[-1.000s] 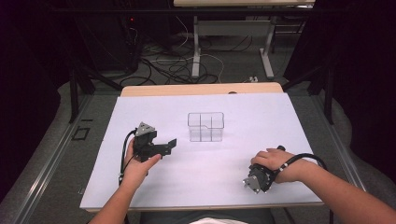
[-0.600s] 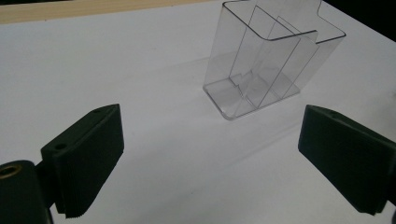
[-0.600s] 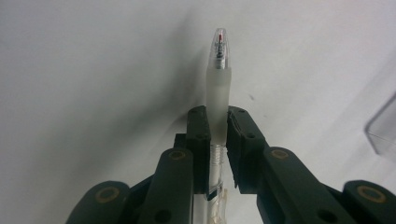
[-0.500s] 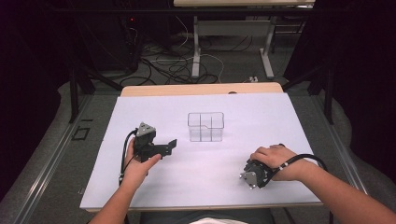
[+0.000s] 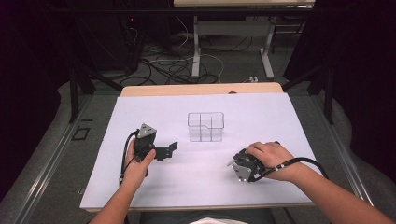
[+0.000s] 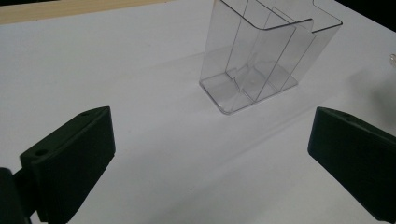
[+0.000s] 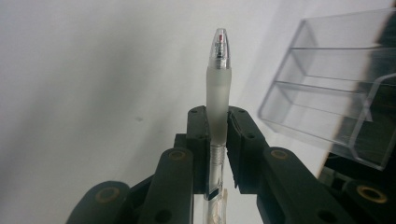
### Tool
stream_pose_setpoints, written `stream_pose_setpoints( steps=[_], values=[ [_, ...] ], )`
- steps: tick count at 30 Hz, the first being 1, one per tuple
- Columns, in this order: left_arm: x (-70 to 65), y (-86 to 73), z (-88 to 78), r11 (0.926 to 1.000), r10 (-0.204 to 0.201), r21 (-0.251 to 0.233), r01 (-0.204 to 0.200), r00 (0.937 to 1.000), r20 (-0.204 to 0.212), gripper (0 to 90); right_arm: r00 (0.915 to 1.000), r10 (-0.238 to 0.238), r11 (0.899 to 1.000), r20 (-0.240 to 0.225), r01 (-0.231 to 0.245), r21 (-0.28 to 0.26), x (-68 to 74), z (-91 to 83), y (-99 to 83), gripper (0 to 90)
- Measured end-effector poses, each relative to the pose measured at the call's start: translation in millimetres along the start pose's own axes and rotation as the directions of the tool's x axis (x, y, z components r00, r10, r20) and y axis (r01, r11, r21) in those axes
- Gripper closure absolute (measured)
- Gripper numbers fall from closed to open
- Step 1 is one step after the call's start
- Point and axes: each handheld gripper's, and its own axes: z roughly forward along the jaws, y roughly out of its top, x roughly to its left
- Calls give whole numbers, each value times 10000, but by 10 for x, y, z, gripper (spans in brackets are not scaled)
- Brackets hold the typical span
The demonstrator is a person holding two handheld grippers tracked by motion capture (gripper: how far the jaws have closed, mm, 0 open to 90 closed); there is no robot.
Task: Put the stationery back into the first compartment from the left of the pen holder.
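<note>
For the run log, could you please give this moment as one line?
left gripper: open, empty | right gripper: shut on pen | clear organizer: upright, empty

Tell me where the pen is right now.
The pen is clamped between the jaws of the right gripper, low over the white table at its right side, near the clear organizer.

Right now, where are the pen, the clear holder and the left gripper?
pen [image 7: 218, 84], right gripper view, frosted grip.
holder [image 5: 206, 127], high view, front wall.
left gripper [image 6: 210, 154], left gripper view, between its open fingers.
</note>
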Motion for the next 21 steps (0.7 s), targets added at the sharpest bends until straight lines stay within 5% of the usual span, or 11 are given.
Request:
stream_pose_setpoints(
  steps=[4, 8, 11, 12, 14, 19, 21],
  values=[
    [0, 0, 3, 10000, 96, -25, -96, 10000, 20, 7, 9926, 550, 9982, 1082, -519, -312, -60, -7, 30, 795],
    [0, -4, 5, 10000, 66, -19, -66, 10000, 29, 7, 9743, 1349, 9901, 1805, -1254, -632, -138, -31, 37, 795],
    [2, -7, 7, 10000, 87, 0, -87, 10000, 41, 7, 9488, 2230, 9731, 2239, -2031, -1085, -200, -56, 37, 795],
    [2, -7, 7, 10000, 95, 11, -95, 9999, 47, 7, 9347, 2739, 9600, 2263, -2514, -1235, -213, -66, 35, 795],
    [0, -8, 9, 9999, 102, -3, -102, 9999, 63, 7, 9280, 2976, 9525, 2242, -2728, -1353, -271, -83, 31, 795],
    [-3, -10, 9, 9999, 114, 63, -115, 9999, 66, 7, 8889, 3883, 9169, 2432, -3463, -1983, -363, -106, 17, 795],
    [1, -8, 7, 9998, 157, 119, -158, 9998, 83, 7, 8807, 4090, 9079, 2388, -3666, -2032, -405, -132, 17, 795]
  ],
)
